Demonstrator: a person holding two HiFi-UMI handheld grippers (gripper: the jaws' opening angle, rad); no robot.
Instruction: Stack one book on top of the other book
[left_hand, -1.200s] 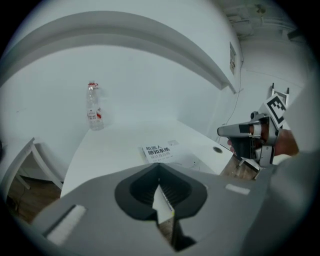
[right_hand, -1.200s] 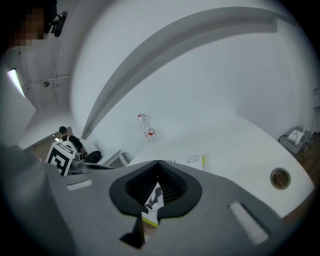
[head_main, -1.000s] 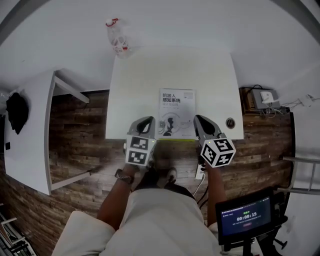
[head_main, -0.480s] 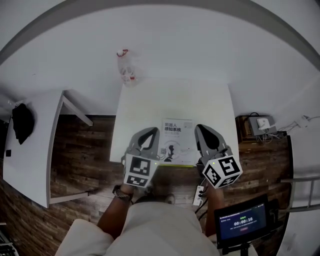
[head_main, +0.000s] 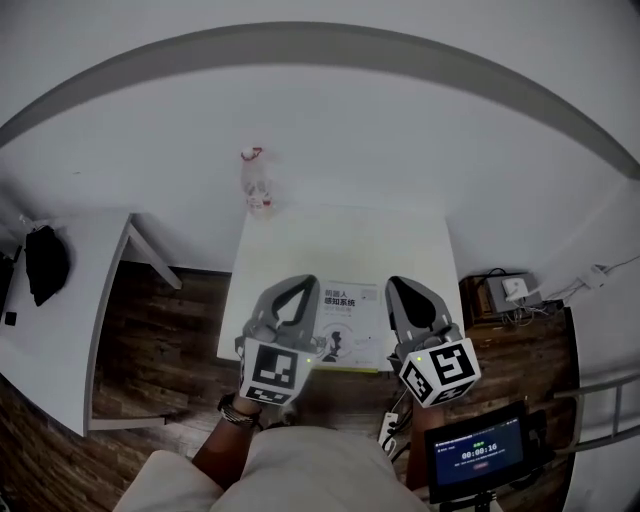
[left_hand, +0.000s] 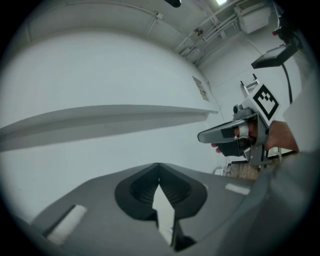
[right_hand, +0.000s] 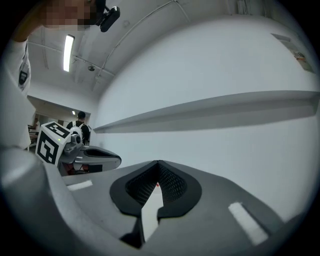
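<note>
Left claw (head_main: 296, 290) and right claw (head_main: 400, 290) are pinched shut and empty. The book (head_main: 352, 322) lies between them on the white counter (head_main: 340, 250), a bottle (head_main: 257, 185) stands beyond, and the floor (head_main: 170, 320) is wooden.

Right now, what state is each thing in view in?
Left gripper: shut, empty, in the air.
Right gripper: shut, empty, in the air.
Book: closed, flat, cover up on the table; yellowish edge beneath may be a second book.
Bottle: upright, capped, at table's far left corner.
Screen: on.
</note>
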